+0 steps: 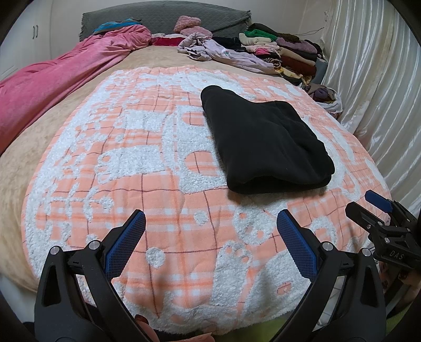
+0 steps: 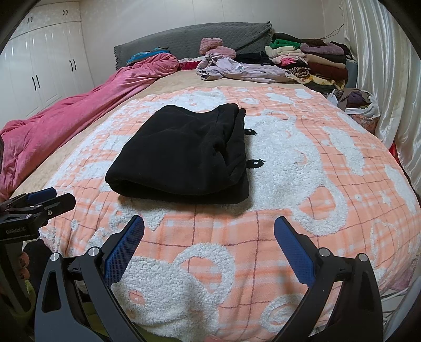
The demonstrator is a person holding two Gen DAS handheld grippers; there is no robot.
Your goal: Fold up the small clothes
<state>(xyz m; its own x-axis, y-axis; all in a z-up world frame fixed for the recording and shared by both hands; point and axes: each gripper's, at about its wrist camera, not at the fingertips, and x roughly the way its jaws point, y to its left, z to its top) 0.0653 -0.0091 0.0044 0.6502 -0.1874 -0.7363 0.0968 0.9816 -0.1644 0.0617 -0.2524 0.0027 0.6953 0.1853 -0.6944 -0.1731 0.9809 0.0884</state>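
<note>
A black fleece garment [image 1: 265, 139] lies folded into a thick rectangle on the orange-and-white blanket [image 1: 147, 168]; it also shows in the right wrist view [image 2: 184, 155]. My left gripper [image 1: 210, 223] is open and empty, held over the blanket short of the garment and to its left. My right gripper [image 2: 209, 231] is open and empty, just short of the garment's near edge. The right gripper shows at the right edge of the left wrist view [image 1: 379, 207], and the left gripper at the left edge of the right wrist view [image 2: 44, 200].
A pink quilt [image 1: 58, 79] lies along the bed's left side. A loose lilac garment [image 1: 226, 52] and a stack of folded clothes [image 1: 286, 50] sit by the grey headboard [image 1: 163, 15]. A bag of clothes [image 2: 360, 102] and white curtains [image 1: 373, 79] are at the right.
</note>
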